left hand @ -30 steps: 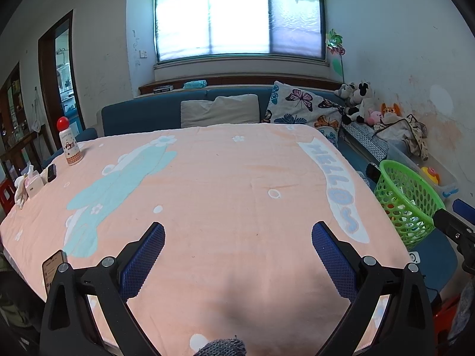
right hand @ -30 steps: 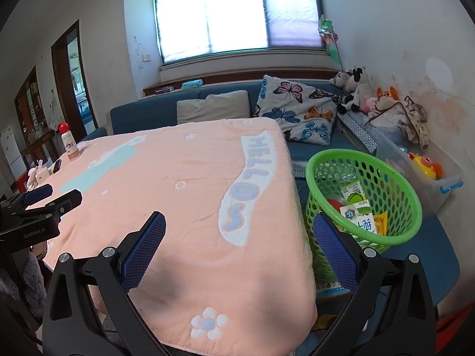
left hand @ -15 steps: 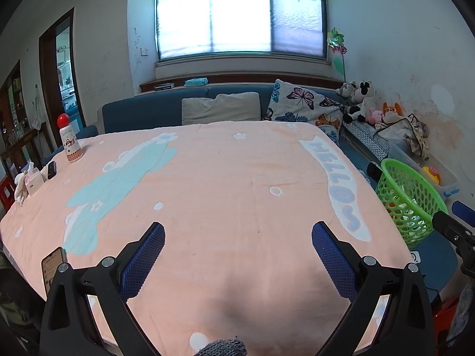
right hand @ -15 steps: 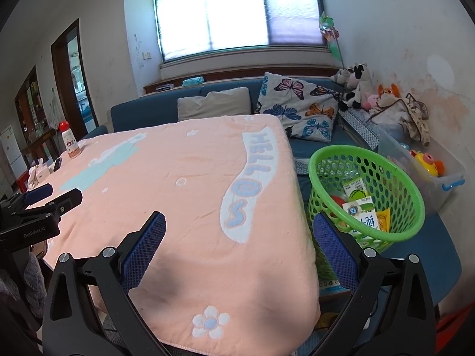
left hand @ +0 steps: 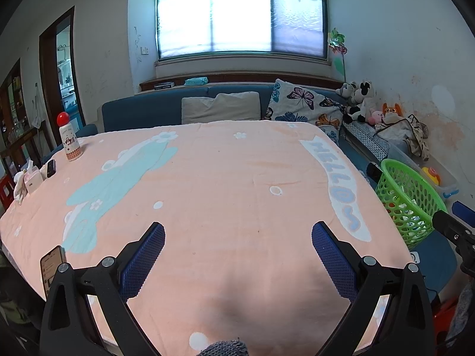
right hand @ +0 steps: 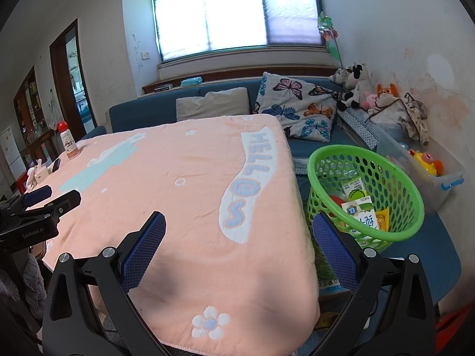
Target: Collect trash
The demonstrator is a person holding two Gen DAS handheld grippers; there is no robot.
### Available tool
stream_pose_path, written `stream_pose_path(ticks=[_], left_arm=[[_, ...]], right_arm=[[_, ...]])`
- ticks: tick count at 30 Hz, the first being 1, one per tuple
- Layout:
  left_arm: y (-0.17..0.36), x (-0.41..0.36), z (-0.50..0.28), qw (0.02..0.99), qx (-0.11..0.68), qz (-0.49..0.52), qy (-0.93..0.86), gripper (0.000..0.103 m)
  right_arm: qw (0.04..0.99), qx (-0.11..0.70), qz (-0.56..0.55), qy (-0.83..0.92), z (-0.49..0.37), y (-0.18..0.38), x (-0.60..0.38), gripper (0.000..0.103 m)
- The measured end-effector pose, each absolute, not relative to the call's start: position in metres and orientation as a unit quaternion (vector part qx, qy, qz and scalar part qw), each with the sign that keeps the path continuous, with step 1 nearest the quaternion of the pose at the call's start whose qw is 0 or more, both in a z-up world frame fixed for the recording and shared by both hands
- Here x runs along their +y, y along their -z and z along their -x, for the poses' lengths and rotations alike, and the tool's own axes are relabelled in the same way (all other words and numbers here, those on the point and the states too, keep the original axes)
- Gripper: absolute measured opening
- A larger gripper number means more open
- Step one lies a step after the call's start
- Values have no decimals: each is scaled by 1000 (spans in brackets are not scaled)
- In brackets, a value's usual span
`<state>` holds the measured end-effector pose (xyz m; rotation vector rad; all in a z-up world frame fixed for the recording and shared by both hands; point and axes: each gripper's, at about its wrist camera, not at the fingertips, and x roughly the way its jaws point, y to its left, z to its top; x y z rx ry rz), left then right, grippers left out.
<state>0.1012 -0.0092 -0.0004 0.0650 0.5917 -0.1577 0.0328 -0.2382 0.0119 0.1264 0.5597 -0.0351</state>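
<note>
Right wrist: one basket [right hand: 412, 195], two cartons [right hand: 360, 207].

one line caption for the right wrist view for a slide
Right gripper, jaws open and empty, over the peach blanket, beside a green basket holding cartons and wrappers.

The right tool [right hand: 239, 234] gapes empty above the blanket [right hand: 190, 195], beside the green basket [right hand: 409, 222] of cartons [right hand: 360, 210].

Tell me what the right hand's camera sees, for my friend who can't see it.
A green basket holding milk cartons and wrappers sits beside a table under a peach blanket. The right gripper hovers over the blanket's edge, jaws wide open and empty. A blue sofa stands under the window behind.
</note>
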Motion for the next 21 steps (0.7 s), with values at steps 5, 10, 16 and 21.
stream_pose_path(ticks=[5,10,16,21], left_arm=[[1,-8,-100,953,290,-33,77,96],[-1,-9,-98,956,281,-35,69,96],[-1,-10,-99,955,286,-35,72,96],[2,-10,-99,953,290,-37,74,96]], right_arm=[[958,277,-64,18,-33,-11,-239,98],[959,276,-65,18,-33,-11,-239,98],[958,279,-65,17,-34,-10,-238,98],[957,281,-65,15,-34,-8,-234,98]])
